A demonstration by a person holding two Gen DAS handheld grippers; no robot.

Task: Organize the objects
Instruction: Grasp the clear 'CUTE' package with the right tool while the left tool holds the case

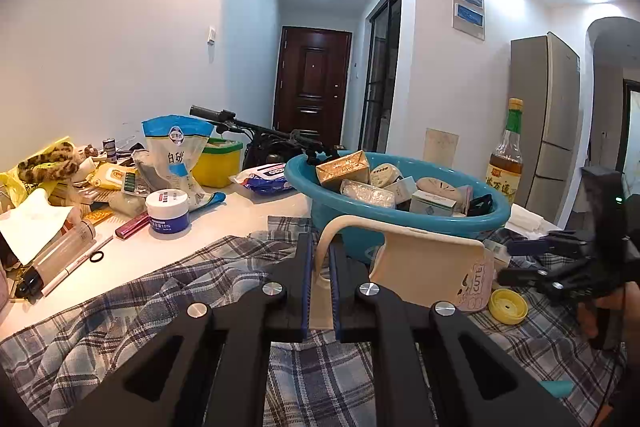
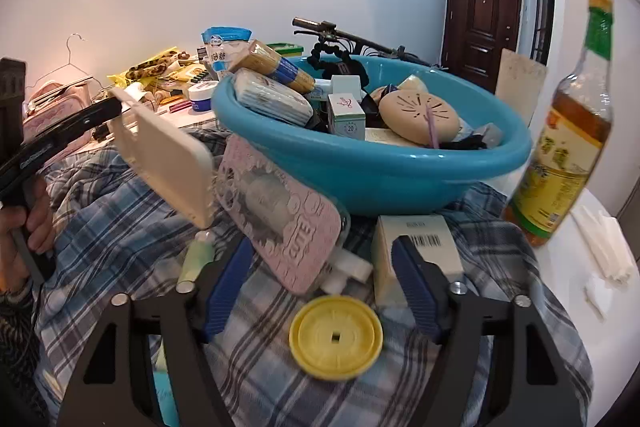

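Cream phone case [image 1: 432, 263] lengthwise across left tool [image 1: 320, 267], pinched by one end; right tool [image 2: 324, 291] released.

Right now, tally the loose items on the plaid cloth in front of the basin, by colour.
Cream: 1, phone case, held off the cloth by the left gripper
Pink: 1, phone case
Yellow: 1, round lid
White: 1, box
Total: 4

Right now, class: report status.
Left gripper shut on cream phone case. Right gripper open over pink case. Teal basin crowded.
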